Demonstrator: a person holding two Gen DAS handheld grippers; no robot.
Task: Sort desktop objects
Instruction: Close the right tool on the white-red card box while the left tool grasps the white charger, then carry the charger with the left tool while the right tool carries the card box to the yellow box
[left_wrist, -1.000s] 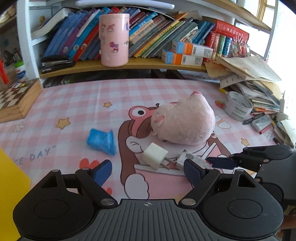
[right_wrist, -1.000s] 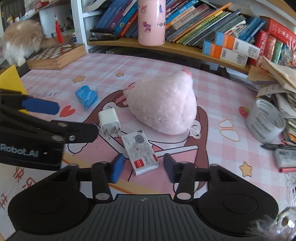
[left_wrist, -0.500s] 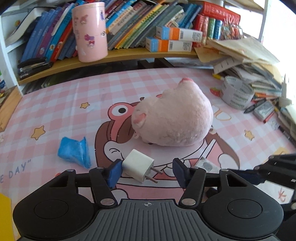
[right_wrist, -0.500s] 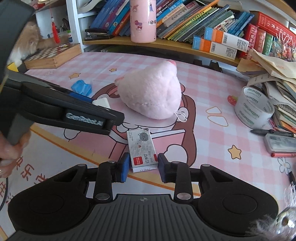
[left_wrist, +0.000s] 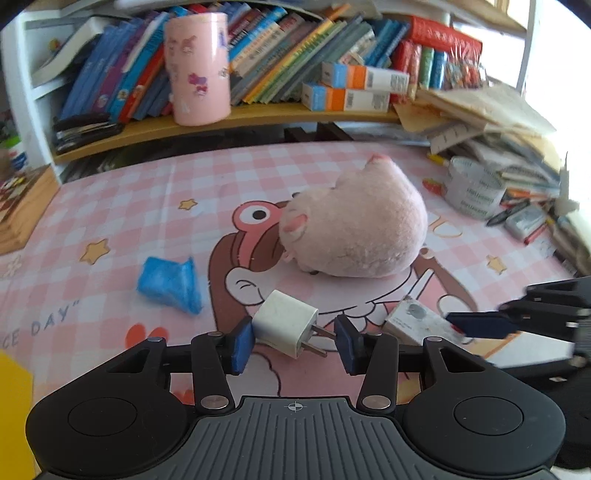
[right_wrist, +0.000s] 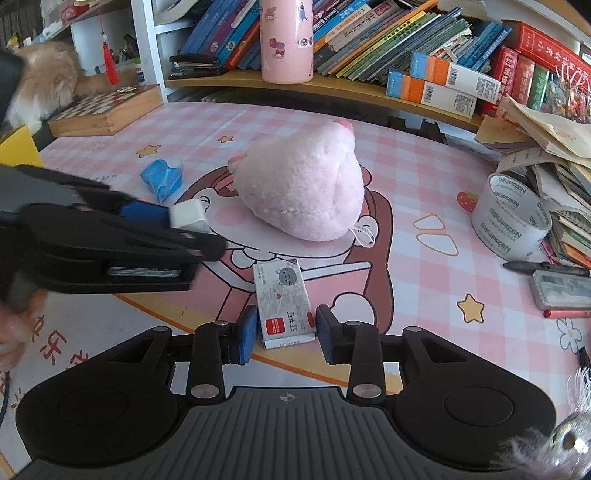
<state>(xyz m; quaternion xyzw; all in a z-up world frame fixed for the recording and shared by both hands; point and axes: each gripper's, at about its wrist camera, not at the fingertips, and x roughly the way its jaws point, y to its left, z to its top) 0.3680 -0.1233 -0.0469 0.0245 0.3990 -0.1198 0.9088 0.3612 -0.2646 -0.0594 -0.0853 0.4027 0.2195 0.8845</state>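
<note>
A white plug charger (left_wrist: 284, 321) lies tilted between the pads of my left gripper (left_wrist: 293, 341). Its jaws are closing: one pad touches the charger's body and the other meets a prong tip. From the right wrist view the same charger (right_wrist: 188, 216) shows at the tip of the left gripper (right_wrist: 166, 218). My right gripper (right_wrist: 286, 332) holds the near end of a small white staple box (right_wrist: 282, 295) with a cat picture. Its jaws are opening slightly, with the pads still against the box's sides. The box (left_wrist: 413, 323) rests on the pink checked desk mat (left_wrist: 147, 206).
A pink plush toy (right_wrist: 303, 184) sits just behind both items, a crumpled blue bag (left_wrist: 170, 284) to its left. At the right are a tape roll (right_wrist: 511, 218), pens and stacked papers. A shelf with books and a pink canister (left_wrist: 197, 68) runs along the back. At far left lies a chessboard (right_wrist: 103, 110).
The left jaws, wide open a second ago, have narrowed onto the charger. The right jaws have come in from either side of the staple box onto its near end.
</note>
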